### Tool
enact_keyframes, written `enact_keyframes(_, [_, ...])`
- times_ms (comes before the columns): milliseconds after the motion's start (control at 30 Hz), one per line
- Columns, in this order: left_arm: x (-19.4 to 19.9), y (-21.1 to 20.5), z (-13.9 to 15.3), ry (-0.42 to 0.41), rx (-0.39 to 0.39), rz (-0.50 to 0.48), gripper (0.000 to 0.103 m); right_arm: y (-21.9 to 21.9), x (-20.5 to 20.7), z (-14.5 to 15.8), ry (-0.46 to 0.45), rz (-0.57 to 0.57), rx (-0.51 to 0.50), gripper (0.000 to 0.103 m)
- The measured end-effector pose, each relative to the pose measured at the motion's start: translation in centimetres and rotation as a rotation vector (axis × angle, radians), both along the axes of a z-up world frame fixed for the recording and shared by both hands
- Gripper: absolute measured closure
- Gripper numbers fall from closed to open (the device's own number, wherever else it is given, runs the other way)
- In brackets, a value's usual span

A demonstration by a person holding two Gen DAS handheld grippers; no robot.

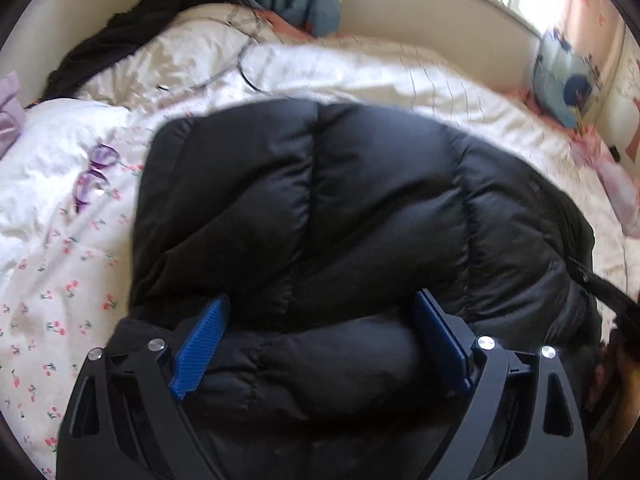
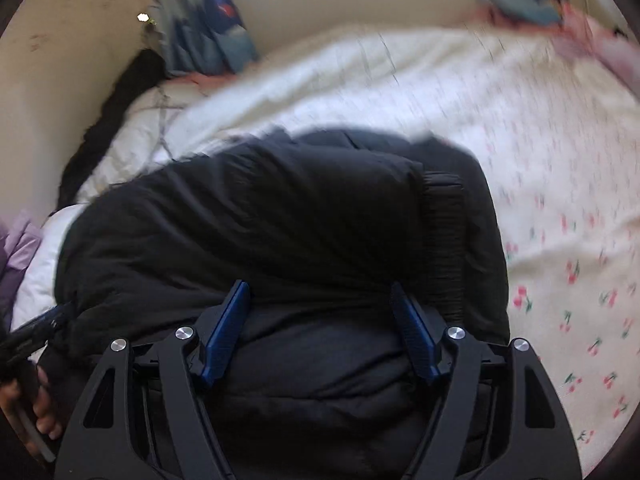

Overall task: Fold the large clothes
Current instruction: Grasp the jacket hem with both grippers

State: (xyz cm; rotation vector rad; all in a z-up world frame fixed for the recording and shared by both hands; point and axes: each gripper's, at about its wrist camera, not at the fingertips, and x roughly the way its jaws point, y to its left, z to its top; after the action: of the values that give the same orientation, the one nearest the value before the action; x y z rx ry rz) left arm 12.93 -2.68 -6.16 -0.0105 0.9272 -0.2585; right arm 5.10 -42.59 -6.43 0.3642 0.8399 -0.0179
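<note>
A black puffer jacket (image 1: 360, 208) lies folded in a thick bundle on the cherry-print quilt (image 1: 60, 280). In the left wrist view my left gripper (image 1: 322, 298) stands wide open over the near edge of the jacket, and a puffy roll of it bulges between the blue pads (image 1: 200, 344). The right wrist view shows the same jacket (image 2: 260, 220) with a ribbed cuff (image 2: 442, 240) on its right side. My right gripper (image 2: 319, 286) is open above it, its pads apart from the fabric's sides. A hand (image 2: 40, 400) at the lower left holds the other gripper.
Purple glasses (image 1: 96, 172) lie on the quilt left of the jacket. Blue patterned pillows (image 1: 568, 84) and another dark garment (image 1: 132, 28) sit along the beige headboard. Lilac cloth (image 1: 8, 112) is at the far left. Bare quilt (image 2: 560, 240) spreads to the right.
</note>
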Motion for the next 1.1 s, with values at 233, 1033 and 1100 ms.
enact_keyframes(233, [-1.0,0.8,2.4,-0.091,-0.053,0.039,0.013,0.7,-2.6,4.0,-0.198,-0.028,-0.065,0.033])
enact_keyframes(1033, [0.7,1.4,-0.7,-0.002,0.018,0.125,0.007,2.3,1.1,-0.4,0.01,0.06,-0.081,0.013])
enact_keyframes(1100, [0.1,1.5,-0.1,-0.034,0.029,0.132,0.007,2.0,0.7,0.3,-0.011,0.05,-0.073,0.013])
